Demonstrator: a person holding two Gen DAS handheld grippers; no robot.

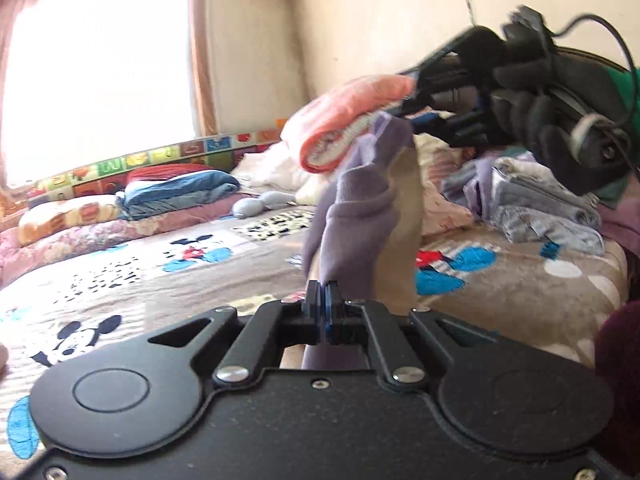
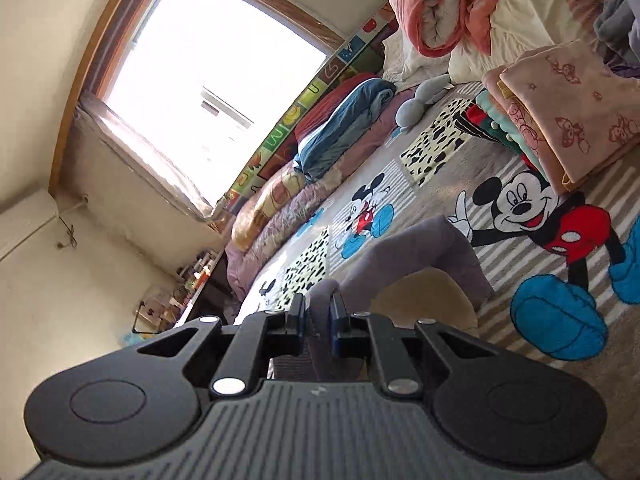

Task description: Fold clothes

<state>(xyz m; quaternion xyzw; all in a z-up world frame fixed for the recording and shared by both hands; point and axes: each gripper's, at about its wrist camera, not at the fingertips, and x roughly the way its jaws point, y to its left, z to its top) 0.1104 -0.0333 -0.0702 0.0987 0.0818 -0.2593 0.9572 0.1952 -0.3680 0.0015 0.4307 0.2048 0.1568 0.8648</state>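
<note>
A purple garment (image 1: 360, 208) with a tan lining hangs bunched above the bed, stretched between my two grippers. My left gripper (image 1: 325, 286) is shut on its lower end, with cloth pinched between the pads. In the left wrist view a black-gloved hand (image 1: 540, 120) holds my right gripper (image 1: 400, 98) at the upper right, its fingertips at the garment's top edge. In the right wrist view, which is rolled sideways, the right gripper (image 2: 318, 304) is shut on a fold of the purple garment (image 2: 420, 248), which arches over the tan lining (image 2: 424, 300).
A Mickey Mouse blanket (image 1: 120, 272) covers the bed. A stack of folded pink cloths (image 2: 560, 112) and a heap of grey and lilac clothes (image 1: 540, 200) lie on it. A rolled coral quilt (image 1: 348, 120), blue bedding (image 1: 180, 192) and a grey plush toy (image 1: 260, 204) sit near the wall.
</note>
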